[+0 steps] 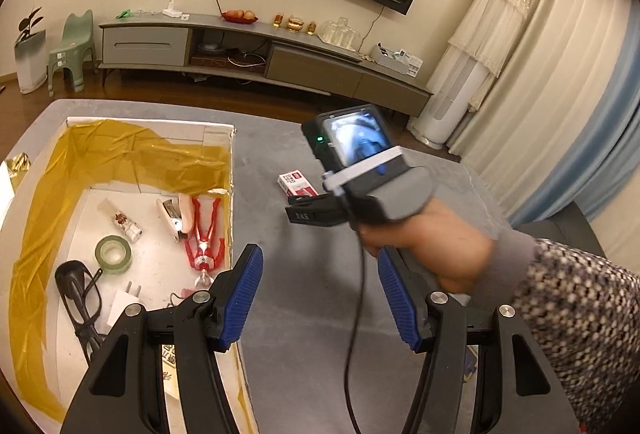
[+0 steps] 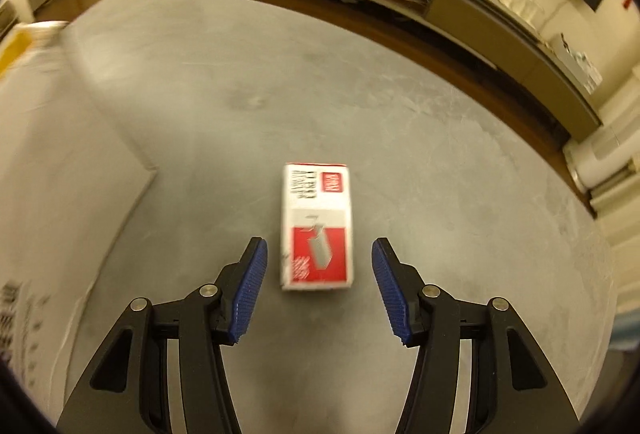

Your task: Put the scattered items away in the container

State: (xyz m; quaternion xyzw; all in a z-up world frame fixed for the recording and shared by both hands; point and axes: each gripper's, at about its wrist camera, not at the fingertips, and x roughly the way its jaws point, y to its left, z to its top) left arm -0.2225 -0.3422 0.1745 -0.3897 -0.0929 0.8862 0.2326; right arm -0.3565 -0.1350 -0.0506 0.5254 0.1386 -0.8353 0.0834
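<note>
A red and white staple box (image 2: 317, 228) lies flat on the grey table, its near end between the open blue fingers of my right gripper (image 2: 319, 258). In the left wrist view the same staple box (image 1: 297, 183) shows just past the right gripper's black fingertips (image 1: 310, 208), held by a hand (image 1: 424, 246). My left gripper (image 1: 320, 266) is open and empty, hovering beside the white box (image 1: 230, 154) lined with gold foil. Inside lie a red figure (image 1: 205, 234), a stapler (image 1: 173, 213), a tape roll (image 1: 113, 254), glasses (image 1: 82, 298), a small tube (image 1: 120, 220) and a white plug (image 1: 126, 304).
The grey table (image 1: 296, 314) ends at a wooden floor, with a long TV cabinet (image 1: 256, 50) and a green chair (image 1: 72, 50) beyond. The white box wall (image 2: 68, 162) stands left of the right gripper. A black cable (image 1: 358, 314) hangs from the right gripper.
</note>
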